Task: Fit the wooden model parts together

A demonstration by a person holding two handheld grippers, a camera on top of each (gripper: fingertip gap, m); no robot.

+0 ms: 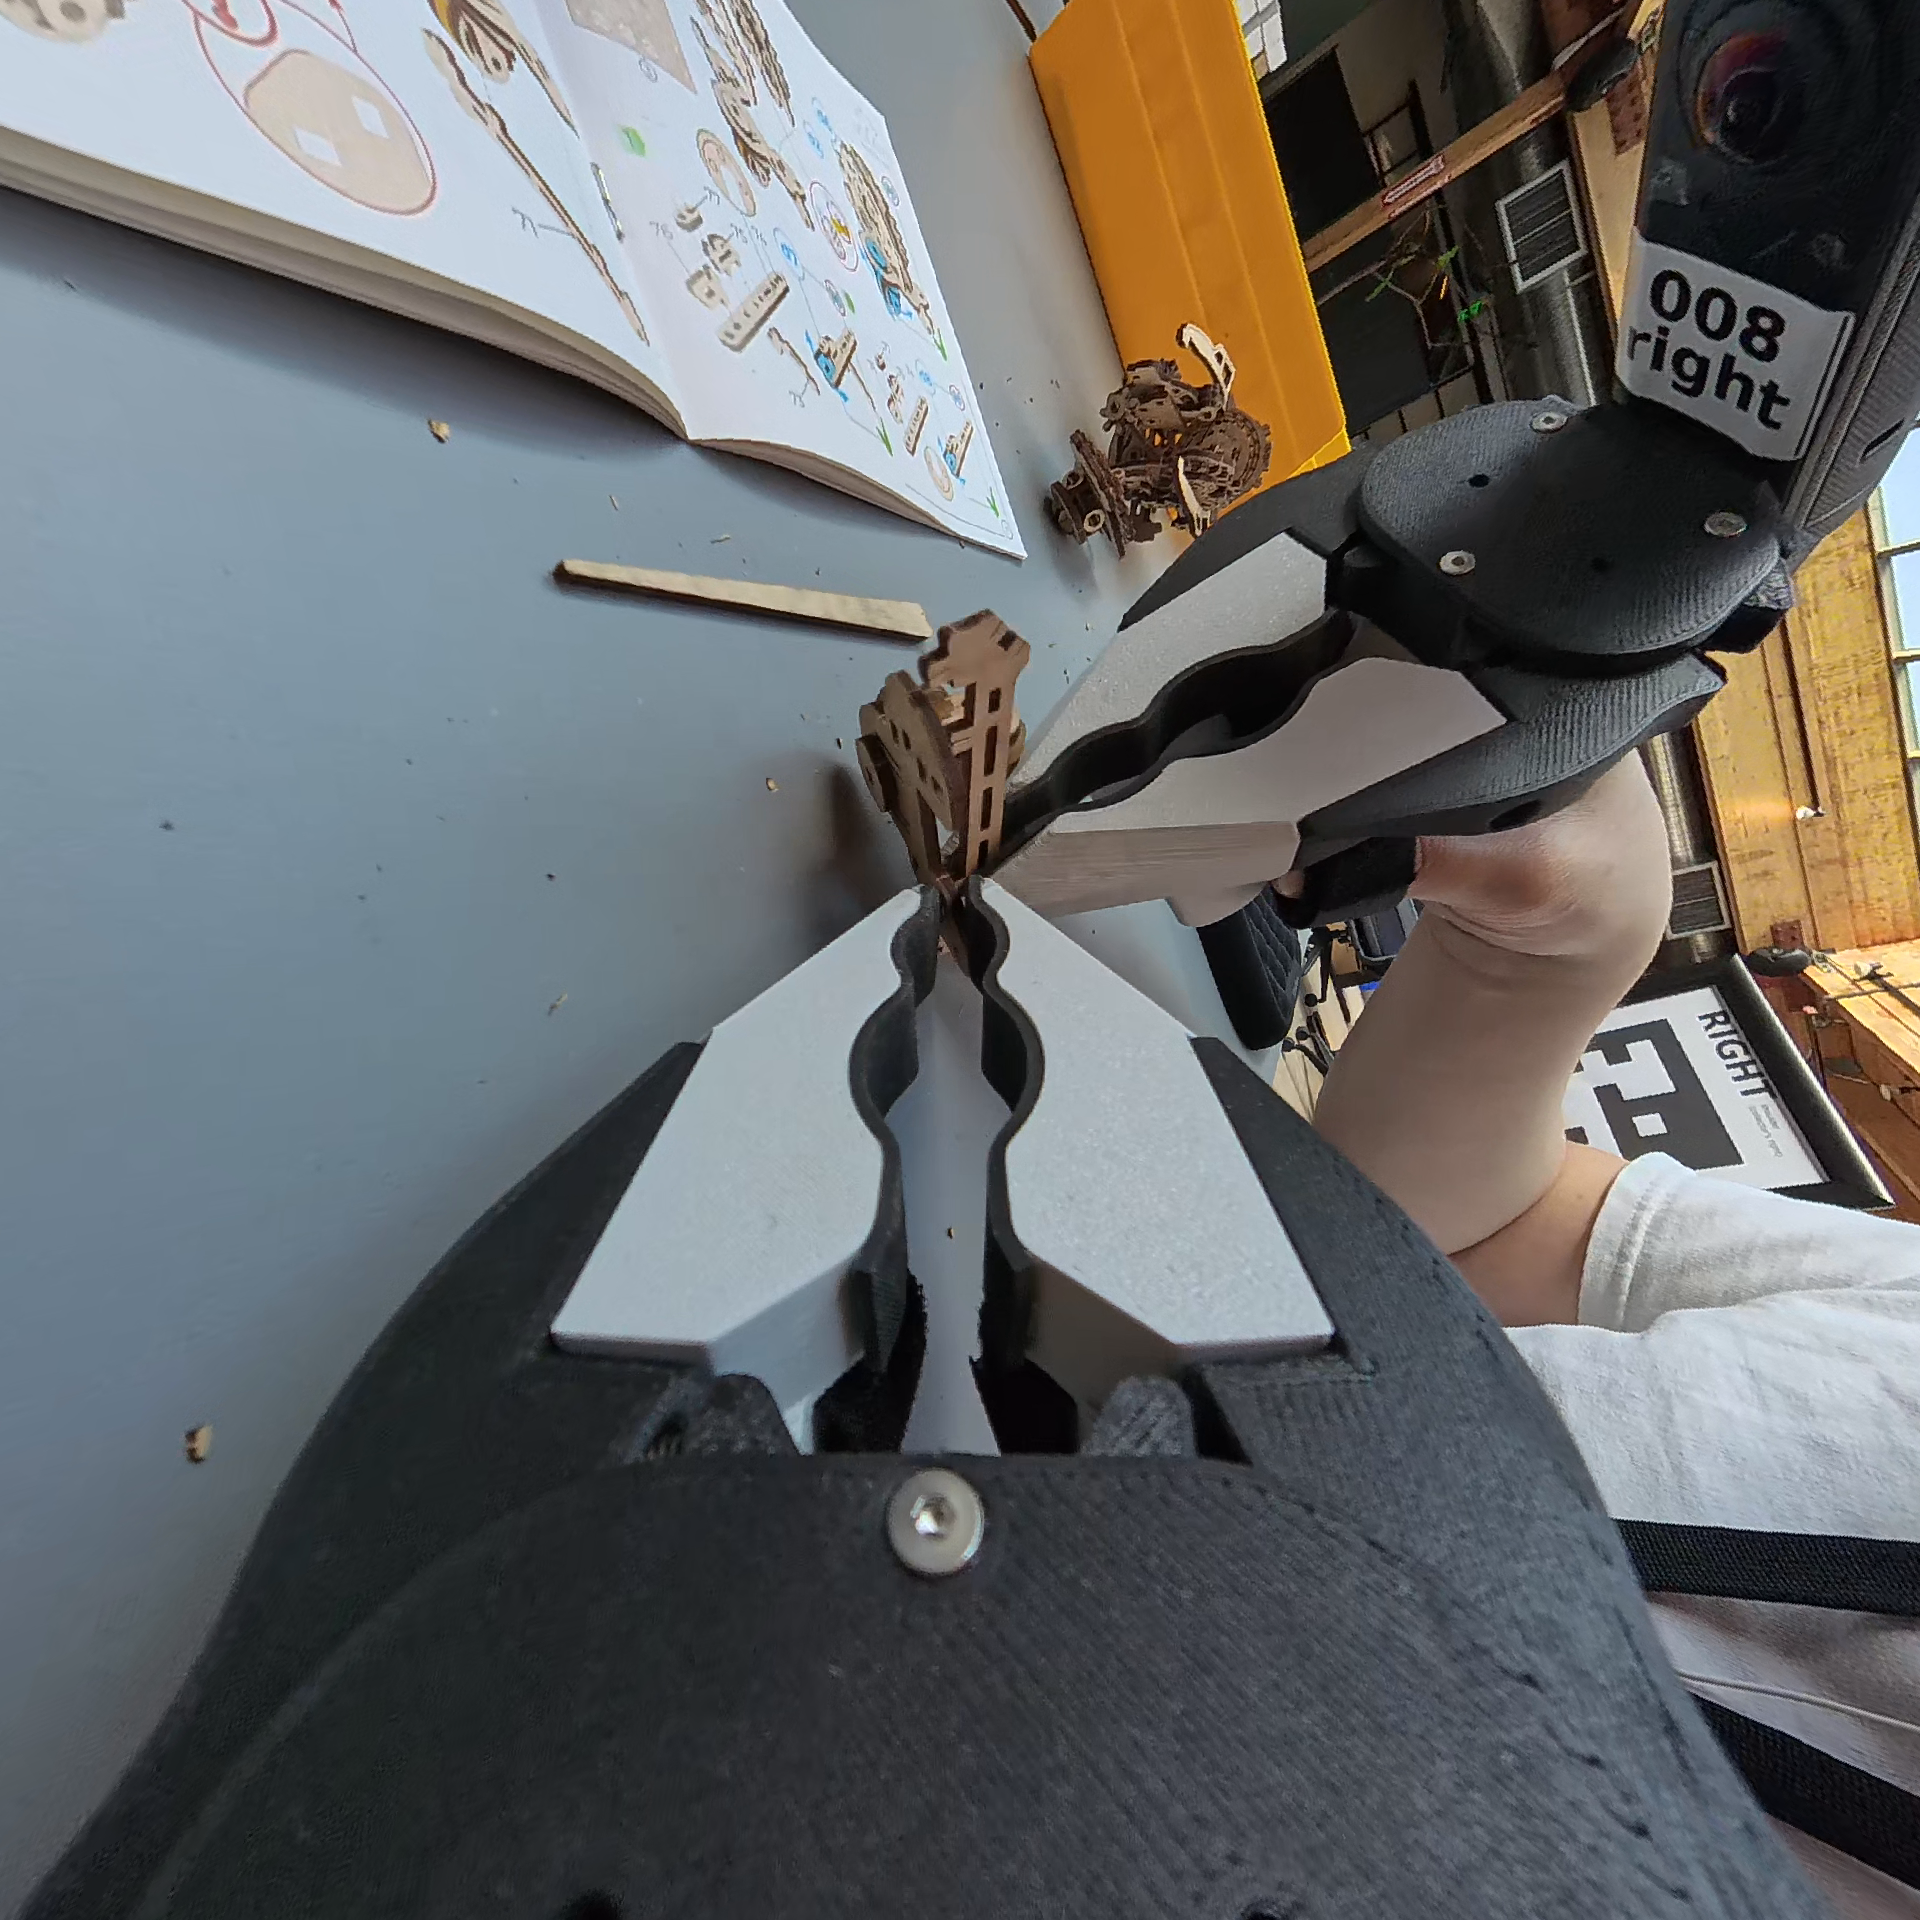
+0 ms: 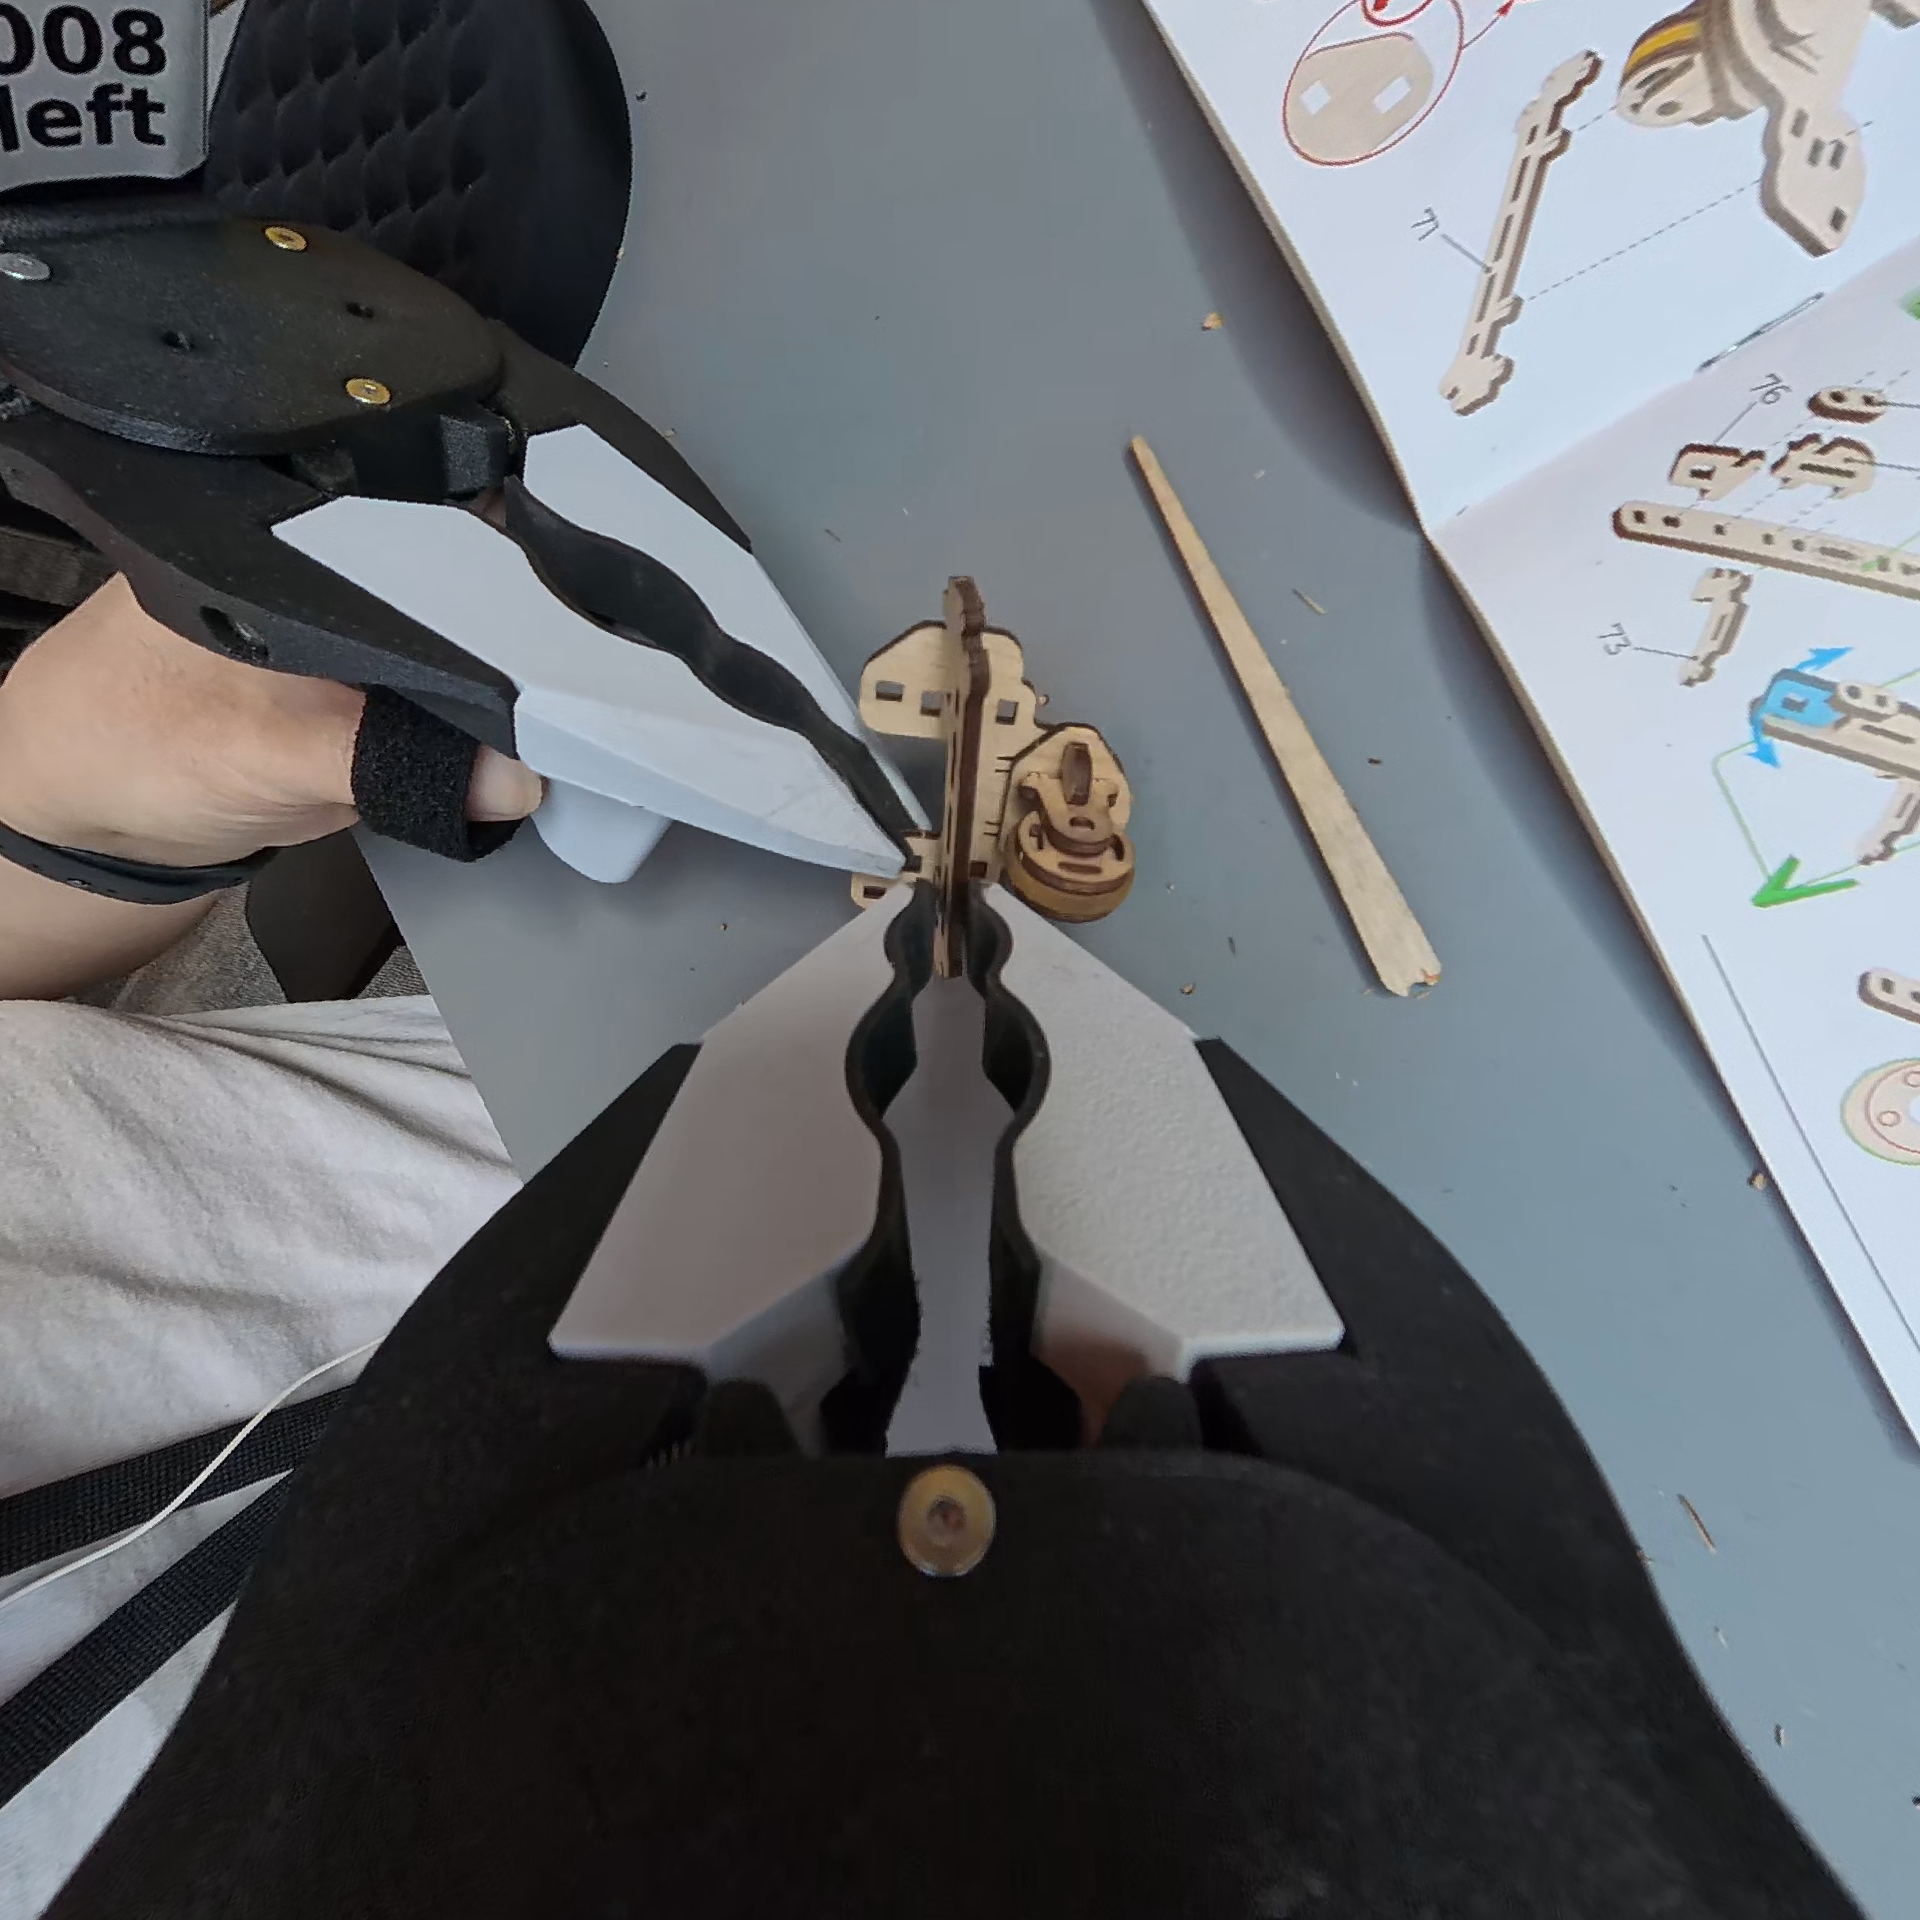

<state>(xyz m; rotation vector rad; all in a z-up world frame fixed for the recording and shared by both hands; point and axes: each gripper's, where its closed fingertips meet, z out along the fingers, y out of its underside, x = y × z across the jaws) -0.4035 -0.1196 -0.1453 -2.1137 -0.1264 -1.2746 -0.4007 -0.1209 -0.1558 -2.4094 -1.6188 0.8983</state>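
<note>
Nearest, left tool [image 1: 948, 914] pinched shut on the thin lower edge of the wooden model piece [image 1: 951, 743]; right tool [image 2: 951, 925] likewise clamped on an upright flat plate of the same piece [image 2: 971, 758], tips of both tools meeting at its base. Held just above the grey counter [image 1: 312, 831], not resting on it. Small, laser-cut plywood with dark burnt edges: a slotted plate crossed at right angles by another with little square holes, plus a stacked round wheel-like bit and an oval loop on the right side. Just beyond, a long thin wooden stick [image 2: 1283, 717] flat on the counter, scattered crumbs of wood around. Farther off, an open instruction booklet [image 1: 582, 208] with drawings of parts. Past that, a darker, partly built wooden model [image 1: 1164, 447] beside a yellow bin [image 1: 1174, 208].
</note>
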